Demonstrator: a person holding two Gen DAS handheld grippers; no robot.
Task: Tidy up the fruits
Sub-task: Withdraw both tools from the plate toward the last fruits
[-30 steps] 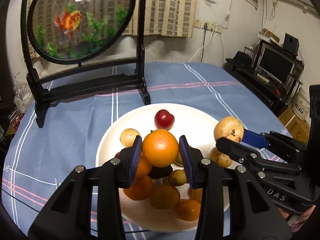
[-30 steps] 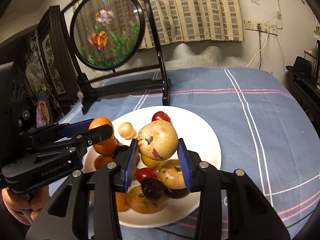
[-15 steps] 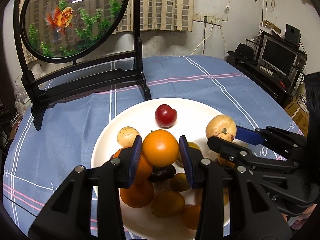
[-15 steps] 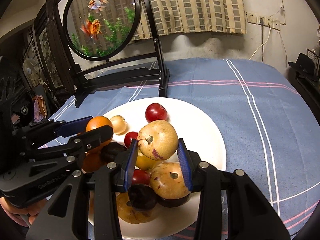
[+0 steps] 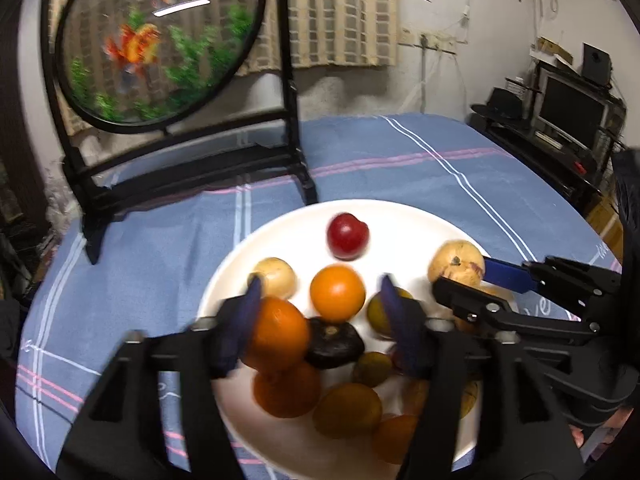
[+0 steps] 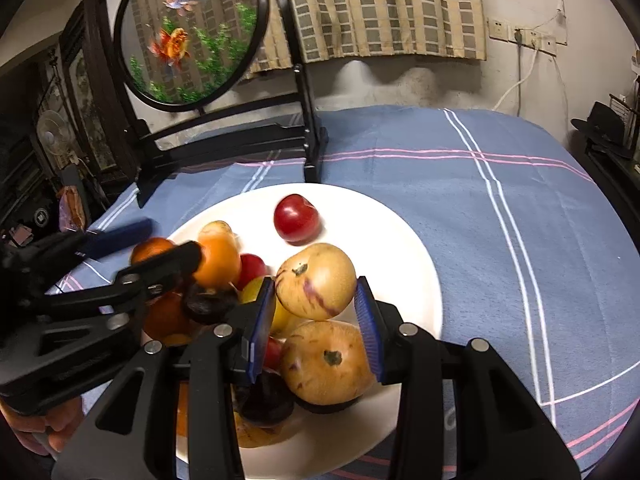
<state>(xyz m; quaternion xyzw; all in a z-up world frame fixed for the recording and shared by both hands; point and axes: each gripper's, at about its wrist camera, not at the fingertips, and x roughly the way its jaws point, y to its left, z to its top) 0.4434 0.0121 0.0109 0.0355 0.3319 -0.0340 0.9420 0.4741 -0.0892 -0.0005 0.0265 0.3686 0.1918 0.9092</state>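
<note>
A white plate [image 5: 296,240] on the blue cloth holds several fruits: oranges, a red plum [image 5: 347,236], dark and yellow-brown ones. My left gripper [image 5: 322,326] is open over the plate; an orange [image 5: 337,292] lies on the plate just beyond its blue pads, free of them. My right gripper [image 6: 316,320] is shut on a tan, purple-streaked fruit [image 6: 316,280] held above the plate [image 6: 400,240]. It also shows in the left wrist view [image 5: 456,266]. The red plum [image 6: 296,219] lies behind it.
A black stand with a round goldfish panel [image 5: 156,40] stands at the back left of the table, close behind the plate. Bare blue checked cloth [image 6: 500,208] lies to the right. A TV and shelves [image 5: 572,112] stand beyond the table's right edge.
My left gripper has opened and let go of the orange, which now lies on the plate. The right gripper still holds the tan fruit, slightly further forward.
</note>
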